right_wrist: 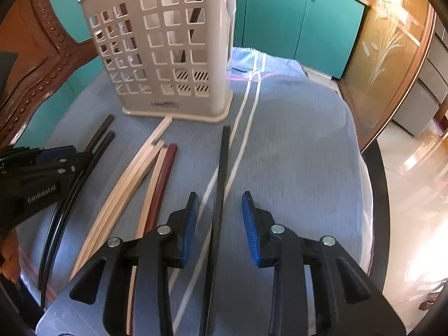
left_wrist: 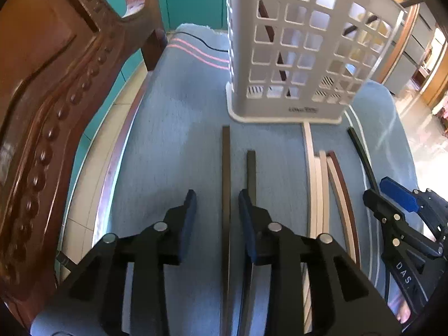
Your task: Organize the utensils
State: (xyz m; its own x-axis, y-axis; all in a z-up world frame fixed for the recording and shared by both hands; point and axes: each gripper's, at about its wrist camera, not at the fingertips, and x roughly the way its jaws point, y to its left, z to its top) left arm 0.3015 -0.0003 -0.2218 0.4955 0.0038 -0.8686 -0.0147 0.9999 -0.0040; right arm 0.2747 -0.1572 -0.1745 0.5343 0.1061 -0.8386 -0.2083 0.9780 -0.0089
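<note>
A white perforated utensil holder (left_wrist: 302, 44) stands upright on the blue cloth, also in the right wrist view (right_wrist: 173, 50), with a few sticks inside. Several chopsticks lie in front of it. My left gripper (left_wrist: 217, 218) is open, with a dark brown chopstick (left_wrist: 225, 184) lying between its fingers and a second dark one (left_wrist: 251, 168) by the right finger. My right gripper (right_wrist: 219, 224) is open over a black chopstick (right_wrist: 222, 173) that lies between its fingers. Cream chopsticks (right_wrist: 131, 179) and a red-brown one (right_wrist: 165, 170) lie between the two grippers.
A carved wooden chair back (left_wrist: 47, 106) rises at the left. The blue cloth (right_wrist: 294, 154) covers a round table with a dark rim (right_wrist: 378, 196). Teal cabinets (right_wrist: 294, 19) stand behind. The tiled floor (right_wrist: 414, 184) shows to the right.
</note>
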